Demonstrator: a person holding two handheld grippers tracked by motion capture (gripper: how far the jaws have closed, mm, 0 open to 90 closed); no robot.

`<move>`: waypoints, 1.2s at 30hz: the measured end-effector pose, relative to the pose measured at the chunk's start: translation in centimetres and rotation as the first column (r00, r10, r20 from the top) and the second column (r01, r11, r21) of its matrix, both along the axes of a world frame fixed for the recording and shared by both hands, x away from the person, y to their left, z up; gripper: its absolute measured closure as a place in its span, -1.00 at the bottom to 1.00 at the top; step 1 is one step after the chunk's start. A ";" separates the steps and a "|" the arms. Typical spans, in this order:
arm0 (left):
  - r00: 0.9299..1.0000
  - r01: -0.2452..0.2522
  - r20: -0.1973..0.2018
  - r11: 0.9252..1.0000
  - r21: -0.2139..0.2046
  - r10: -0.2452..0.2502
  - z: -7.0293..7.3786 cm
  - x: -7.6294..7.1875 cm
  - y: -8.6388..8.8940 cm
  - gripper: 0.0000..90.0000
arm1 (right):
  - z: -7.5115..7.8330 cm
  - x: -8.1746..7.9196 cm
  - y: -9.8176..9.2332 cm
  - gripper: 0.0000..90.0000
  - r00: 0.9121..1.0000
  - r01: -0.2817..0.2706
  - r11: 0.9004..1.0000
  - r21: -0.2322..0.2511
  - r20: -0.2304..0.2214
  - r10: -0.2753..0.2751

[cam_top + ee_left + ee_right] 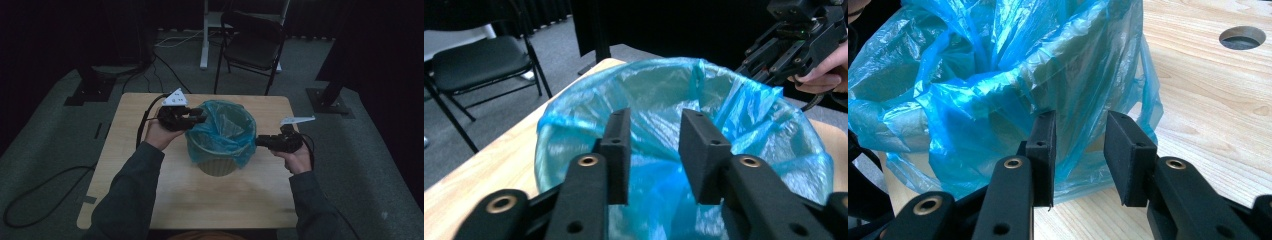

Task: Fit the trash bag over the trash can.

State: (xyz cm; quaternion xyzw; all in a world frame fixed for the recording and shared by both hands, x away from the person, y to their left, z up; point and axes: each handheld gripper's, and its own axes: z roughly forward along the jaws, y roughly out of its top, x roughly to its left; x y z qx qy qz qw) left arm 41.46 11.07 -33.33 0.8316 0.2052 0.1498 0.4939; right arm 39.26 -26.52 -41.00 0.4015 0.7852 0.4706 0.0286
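A beige waste bin (218, 167) lined with a blue plastic bag (222, 131) stands in the middle of the wooden table (150, 190). My left gripper (200, 119) hovers at the bin's left rim, its jaws apart over the bag (664, 95) with nothing pressed between them (654, 150). My right gripper (260, 141) sits at the bin's right side, level with the rim. Its jaws (1079, 155) stand apart in front of the bag's hanging skirt (973, 100), not pinching it. The right gripper (779, 55) also appears beyond the bin's far rim in the left gripper view.
A black folding chair (252, 45) stands beyond the table's far edge, with a white stand leg and cables on the grey floor around it. The tabletop has a round hole (1242, 37) near the right gripper. Bare wood surrounds the bin.
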 end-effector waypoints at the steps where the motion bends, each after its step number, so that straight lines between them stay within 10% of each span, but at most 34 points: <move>1: 1.000 0.005 -0.003 1.000 -0.001 -0.005 0.1 0.2 -0.2 0.53 | 0.0 0.0 0.0 0.46 1.000 -0.002 1.000 0.000 -0.001 0.002; 24: 0.995 0.100 -0.037 0.985 0.138 -0.096 0.8 2.8 -5.4 0.54 | -0.9 0.2 0.2 0.46 1.000 -0.024 0.999 0.024 -0.014 0.024; 32: 0.989 0.145 -0.070 0.955 0.258 -0.132 0.2 3.5 -8.1 0.54 | -1.1 0.2 -0.1 0.45 1.000 -0.022 0.999 0.031 -0.018 0.022; 36: 0.988 0.149 -0.072 0.951 0.270 -0.135 0.0 3.9 -9.0 0.53 | -1.2 0.1 -0.1 0.45 1.000 -0.021 0.999 0.033 -0.019 0.022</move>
